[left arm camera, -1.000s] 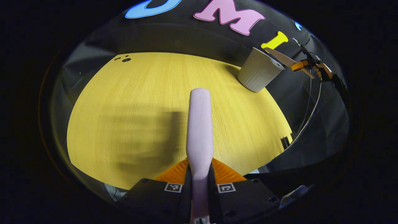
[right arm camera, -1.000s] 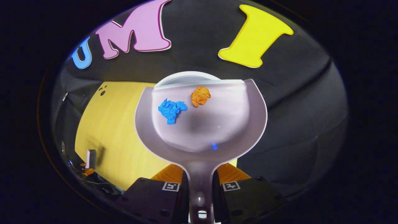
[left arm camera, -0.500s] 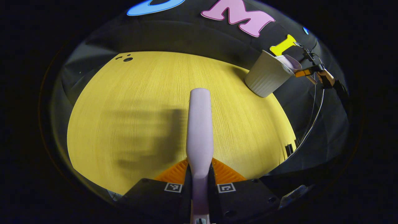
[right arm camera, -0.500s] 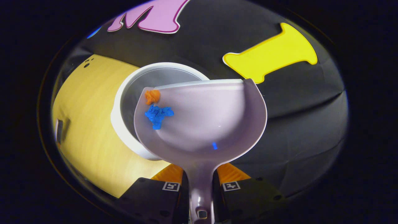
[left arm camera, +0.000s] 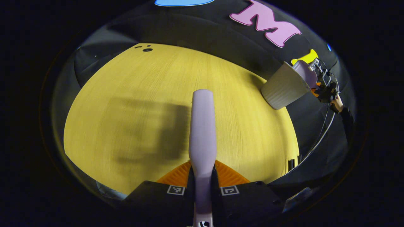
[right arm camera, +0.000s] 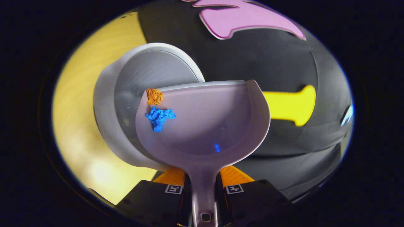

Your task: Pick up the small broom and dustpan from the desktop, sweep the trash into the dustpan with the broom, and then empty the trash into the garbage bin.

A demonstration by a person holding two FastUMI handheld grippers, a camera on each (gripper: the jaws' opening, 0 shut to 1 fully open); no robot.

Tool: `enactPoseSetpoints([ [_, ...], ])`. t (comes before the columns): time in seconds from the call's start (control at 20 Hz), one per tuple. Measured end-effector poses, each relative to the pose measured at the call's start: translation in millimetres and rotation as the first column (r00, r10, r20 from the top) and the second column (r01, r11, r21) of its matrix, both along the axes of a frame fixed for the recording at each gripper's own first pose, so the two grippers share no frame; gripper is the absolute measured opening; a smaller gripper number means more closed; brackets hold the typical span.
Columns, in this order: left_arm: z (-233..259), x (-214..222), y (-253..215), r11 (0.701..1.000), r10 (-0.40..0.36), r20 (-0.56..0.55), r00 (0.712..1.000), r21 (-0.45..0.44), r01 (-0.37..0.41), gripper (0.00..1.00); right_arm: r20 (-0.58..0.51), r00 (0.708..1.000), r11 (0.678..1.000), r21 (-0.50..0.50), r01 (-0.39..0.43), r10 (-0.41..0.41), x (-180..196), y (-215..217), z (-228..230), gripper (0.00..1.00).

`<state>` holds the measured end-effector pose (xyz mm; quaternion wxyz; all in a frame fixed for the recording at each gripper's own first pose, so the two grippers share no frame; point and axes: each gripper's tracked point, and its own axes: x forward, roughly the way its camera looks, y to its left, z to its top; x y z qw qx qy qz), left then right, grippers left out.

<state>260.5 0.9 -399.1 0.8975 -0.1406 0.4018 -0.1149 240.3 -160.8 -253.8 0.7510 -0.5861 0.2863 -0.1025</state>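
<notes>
In the left gripper view, the left gripper (left arm camera: pixel 202 186) is clamping the broom (left arm camera: pixel 202 132) between its two fingers at the bottom centre of the frame, jaws narrow and pressing on both sides of the pale handle. The broom's long axis is running straight up the middle of the frame, its rounded end pointing toward the far part of the yellow table (left arm camera: pixel 132 94) and hanging over it. At the upper right, the garbage bin (left arm camera: pixel 284 86) is standing on the table's edge, with the dustpan (left arm camera: pixel 305 73) over its mouth and a hand (left arm camera: pixel 337 103) just beside it.

In the right gripper view, the right gripper (right arm camera: pixel 203 190) is gripping the dustpan (right arm camera: pixel 214 126) by its handle at the bottom centre, jaws narrow on either side. The pan is pointing up the frame, its front lip hanging over the bin's (right arm camera: pixel 151 75) open mouth at centre left. An orange scrap (right arm camera: pixel 154 96) is sitting at the lip's left corner, and a blue scrap (right arm camera: pixel 158 116) is lying just below it.
</notes>
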Motion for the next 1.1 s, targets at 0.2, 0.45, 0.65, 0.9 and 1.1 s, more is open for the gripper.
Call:
enactPoseSetpoints([
  [0.2,-7.8,-8.3,11.2,0.999,0.034,-0.013,0.999,-0.013,-0.034,0.27,0.012,0.997,0.99,-0.124,-0.074,0.076,-4.6,-1.3,13.3,0.34],
  [0.45,-5.7,-9.0,18.7,0.996,0.084,-0.015,0.996,-0.033,-0.084,0.26,-0.017,0.991,0.962,-0.241,-0.131,0.131,-1.2,-0.7,16.2,0.34],
  [0.65,2.0,-3.1,17.7,0.997,0.077,0.022,0.997,0.012,-0.077,0.27,-0.036,0.995,0.981,-0.167,-0.095,0.091,-3.7,-8.7,11.6,0.38],
  [0.9,26.0,8.1,19.9,0.995,0.09,0.128,0.988,0.037,-0.096,0.27,-0.054,0.996,0.978,0.189,0.082,-0.073,-19.4,-19.5,4.8,0.34],
  [1.1,38.0,8.7,30.1,0.993,0.1,0.177,0.979,0.043,-0.11,0.27,0.011,0.992,0.928,0.355,0.115,-0.127,-14.4,-14.9,2.8,0.34],
])
